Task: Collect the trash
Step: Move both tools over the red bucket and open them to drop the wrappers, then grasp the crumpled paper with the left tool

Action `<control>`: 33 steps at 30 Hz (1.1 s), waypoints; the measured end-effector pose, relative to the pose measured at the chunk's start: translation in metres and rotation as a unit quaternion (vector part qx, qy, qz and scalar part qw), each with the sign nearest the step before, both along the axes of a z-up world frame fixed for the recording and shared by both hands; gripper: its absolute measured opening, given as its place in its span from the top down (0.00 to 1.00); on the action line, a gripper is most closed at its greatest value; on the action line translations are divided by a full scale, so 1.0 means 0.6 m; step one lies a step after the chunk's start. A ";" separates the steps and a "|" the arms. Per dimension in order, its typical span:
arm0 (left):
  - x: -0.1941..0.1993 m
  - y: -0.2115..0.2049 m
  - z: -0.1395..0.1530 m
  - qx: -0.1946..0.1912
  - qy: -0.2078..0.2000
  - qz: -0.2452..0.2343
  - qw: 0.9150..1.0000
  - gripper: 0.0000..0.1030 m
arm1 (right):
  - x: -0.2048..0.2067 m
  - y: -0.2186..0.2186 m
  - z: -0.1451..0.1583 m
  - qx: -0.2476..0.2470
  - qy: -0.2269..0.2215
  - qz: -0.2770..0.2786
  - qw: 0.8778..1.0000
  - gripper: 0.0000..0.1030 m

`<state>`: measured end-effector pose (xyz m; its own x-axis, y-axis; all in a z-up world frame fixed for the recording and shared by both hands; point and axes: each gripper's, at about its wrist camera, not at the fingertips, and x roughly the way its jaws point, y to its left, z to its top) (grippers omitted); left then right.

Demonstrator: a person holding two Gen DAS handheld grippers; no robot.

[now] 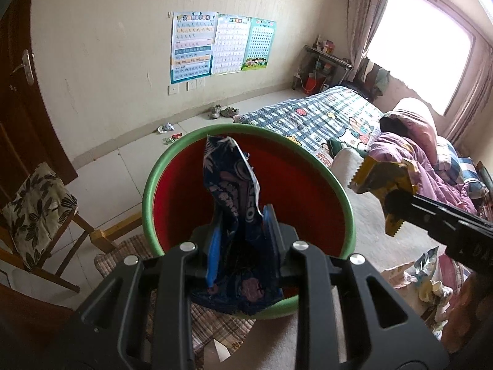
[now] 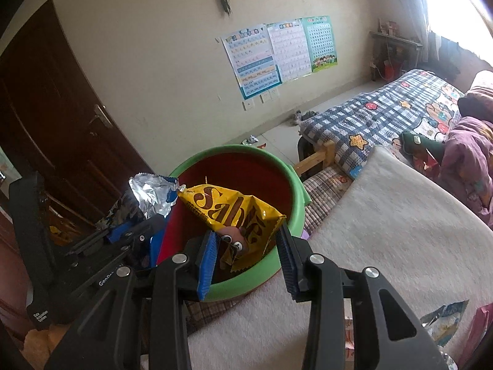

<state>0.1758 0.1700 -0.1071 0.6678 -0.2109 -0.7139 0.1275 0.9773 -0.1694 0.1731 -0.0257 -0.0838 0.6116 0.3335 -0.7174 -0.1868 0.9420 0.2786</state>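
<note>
A red bin with a green rim [image 1: 148,191] stands on the floor beside the bed; it also shows in the right wrist view [image 2: 295,185]. My left gripper [image 1: 243,225] is shut on a dark blue snack wrapper [image 1: 231,185] and holds it over the bin's mouth. My right gripper [image 2: 246,240] is shut on a yellow Sable wrapper [image 2: 228,206], held over the bin's near rim. In the left wrist view the right gripper [image 1: 391,203] with the yellow wrapper [image 1: 376,172] hangs to the right of the bin. The left gripper [image 2: 132,228] and its foil-lined wrapper [image 2: 151,194] show left of the bin.
More wrappers [image 1: 428,265] lie on the grey blanket [image 2: 385,215] at lower right. Small scraps [image 1: 168,129] lie on the floor by the wall, near shoes [image 1: 223,111]. A cushioned wooden chair [image 1: 34,212] stands left, by a dark door [image 2: 49,108]. The checked bed [image 1: 323,117] fills the right.
</note>
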 end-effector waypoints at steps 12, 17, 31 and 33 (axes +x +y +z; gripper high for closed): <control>0.023 -0.006 -0.017 0.006 0.012 -0.003 1.000 0.76 | 0.022 0.012 -0.014 -0.005 0.011 0.007 1.000 0.65; 0.028 -0.004 -0.025 0.008 0.020 0.001 1.000 0.76 | 0.034 0.018 -0.023 -0.004 0.020 0.011 1.000 0.65; 0.016 -0.018 -0.001 0.024 -0.002 0.015 1.000 0.30 | 0.034 0.011 -0.014 0.019 0.010 0.018 1.000 0.41; 0.007 -0.019 0.007 0.028 -0.008 0.016 0.999 0.30 | 0.027 0.006 -0.007 0.022 0.007 0.017 1.000 0.41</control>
